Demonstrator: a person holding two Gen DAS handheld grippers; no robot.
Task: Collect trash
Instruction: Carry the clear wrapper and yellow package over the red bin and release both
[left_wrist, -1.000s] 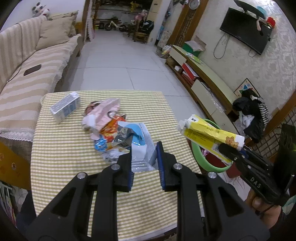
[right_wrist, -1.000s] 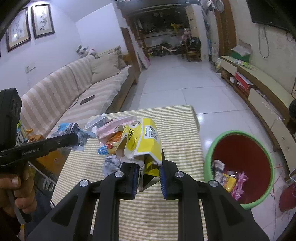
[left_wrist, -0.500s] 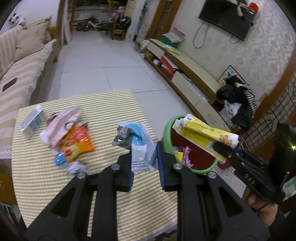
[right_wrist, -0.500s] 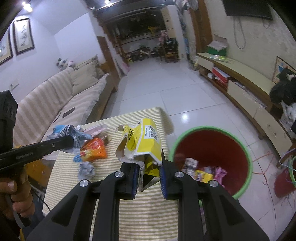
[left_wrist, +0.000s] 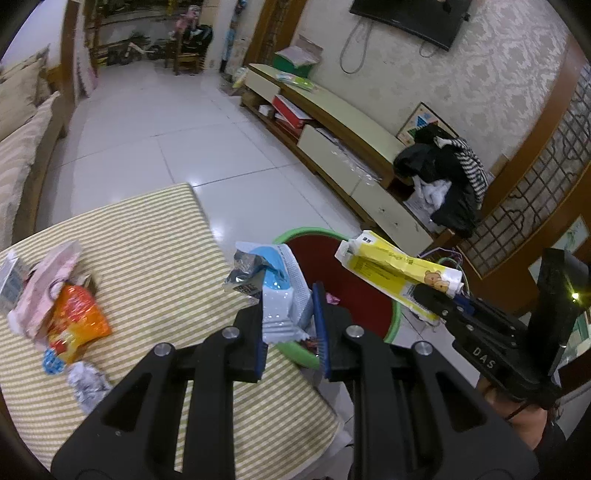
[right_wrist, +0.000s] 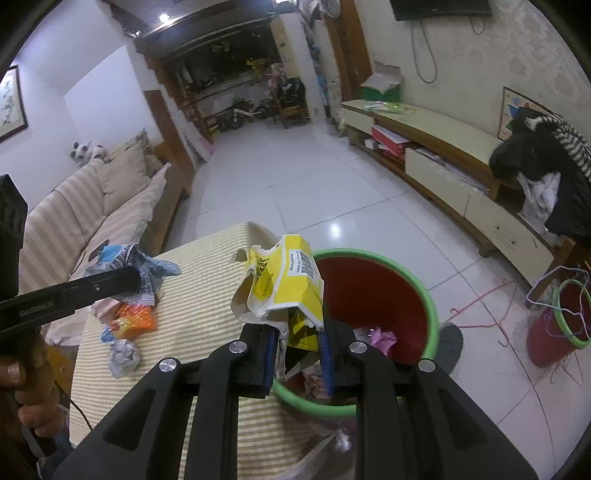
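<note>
Left hand-held gripper (left_wrist: 288, 332): clenched on blue wrapper (left_wrist: 275, 284), a crinkled foil-lined pouch, blue and white with a serrated bottom seam, held above the bench (left_wrist: 155, 236) edge beside the bin (left_wrist: 395, 321).
Right hand-held gripper (right_wrist: 297, 354): clenched on yellow wrapper (right_wrist: 288, 284), a creased, torn-open paper pack with barcode label, held over the bin rim.
Bin: round, red inside, green rim; several wrappers at bottom, hard to make out, partly hidden by gripper fingers.
On striped yellow bench cloth: orange packet (left_wrist: 75, 321), pink wrapper (left_wrist: 48, 280), crumpled silver wad (left_wrist: 86, 384). Box at left edge cut off.
</note>
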